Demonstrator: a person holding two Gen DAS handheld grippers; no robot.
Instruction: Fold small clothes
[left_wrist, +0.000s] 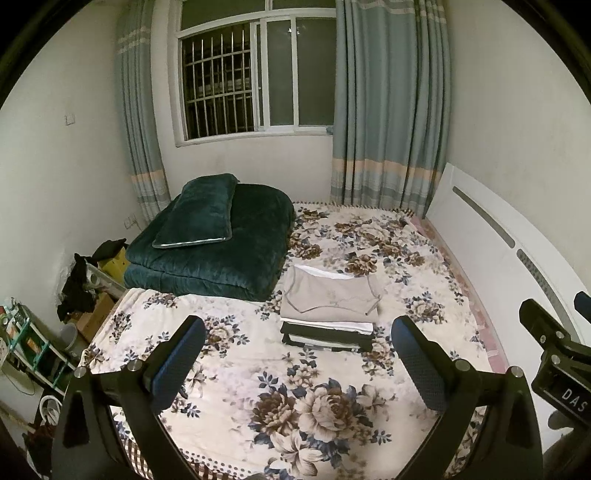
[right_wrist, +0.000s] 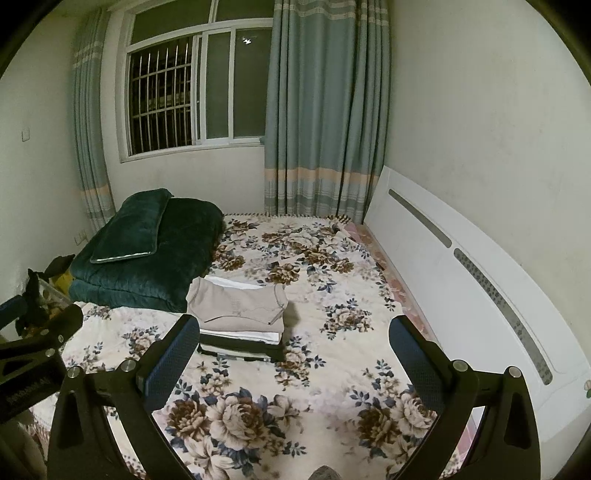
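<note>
A stack of folded small clothes (left_wrist: 330, 309) lies in the middle of the floral bed sheet (left_wrist: 295, 398), with a beige garment on top and white and dark ones beneath. It also shows in the right wrist view (right_wrist: 240, 314). My left gripper (left_wrist: 297, 354) is open and empty, held above the sheet short of the stack. My right gripper (right_wrist: 293, 354) is open and empty, to the right of the stack. The right gripper's body shows at the right edge of the left wrist view (left_wrist: 557, 354). The left gripper's body shows at the left edge of the right wrist view (right_wrist: 33, 354).
A folded dark green quilt (left_wrist: 210, 251) with a pillow on top sits at the bed's far left. A white headboard (right_wrist: 461, 266) runs along the right. Window and curtains (left_wrist: 388, 110) are behind. Shelves and clutter (left_wrist: 44, 332) stand left of the bed.
</note>
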